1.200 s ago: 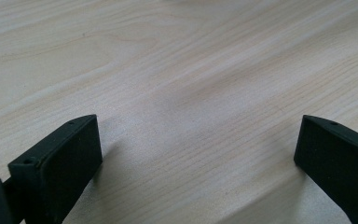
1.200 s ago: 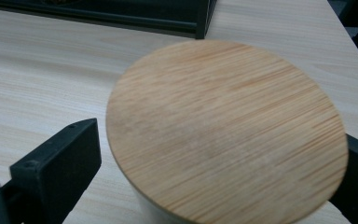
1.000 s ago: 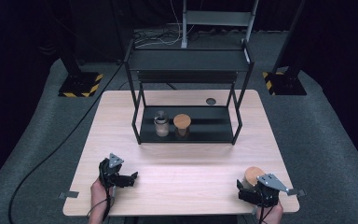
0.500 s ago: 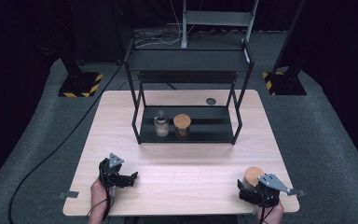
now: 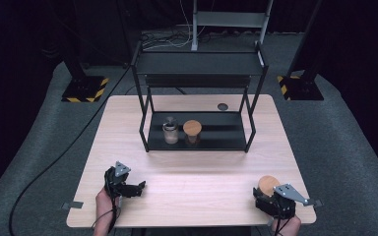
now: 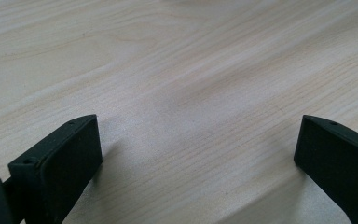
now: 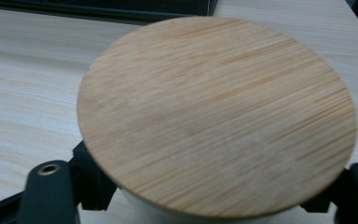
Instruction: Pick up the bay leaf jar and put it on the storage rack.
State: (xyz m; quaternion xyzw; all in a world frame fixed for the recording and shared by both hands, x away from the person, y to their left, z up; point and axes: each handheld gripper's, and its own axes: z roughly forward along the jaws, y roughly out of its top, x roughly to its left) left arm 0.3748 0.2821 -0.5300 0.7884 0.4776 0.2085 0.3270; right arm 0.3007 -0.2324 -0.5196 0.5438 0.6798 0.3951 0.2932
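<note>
Bamboo lid [image 7: 216, 114], pale and round, sits on a short white jar [image 7: 200, 215], and it's right between my right gripper [image 5: 267, 194] jaws at the near right corner of the table [image 5: 202, 182]. In the right gripper view the lid overhangs the body all round, and my jaws have just been closing in under that rim with the jar between them; they look snug against the body on both sides, so I'd call it gripped.

Handling guess: the body looks like ceramic or glass, so stiff, smooth, probably a bit slippery and not something I want to knock over. Can't tell if anything's inside, so weight is a question mark, though it's small. The lid worries me more. It looks like it just rests on top, so if I tip the jar it could slide off. Holding the body below the lid is the right spot, I think, and keeping it upright the whole way.

My left gripper [image 5: 128, 187] rests near the front left of the table, jaws spread wide with bare wood between them.

Farther back, a black rack [image 5: 197, 88] holds a similar lidded jar [image 5: 192, 132] and a glass jar [image 5: 170, 132] on its lower shelf.
</note>
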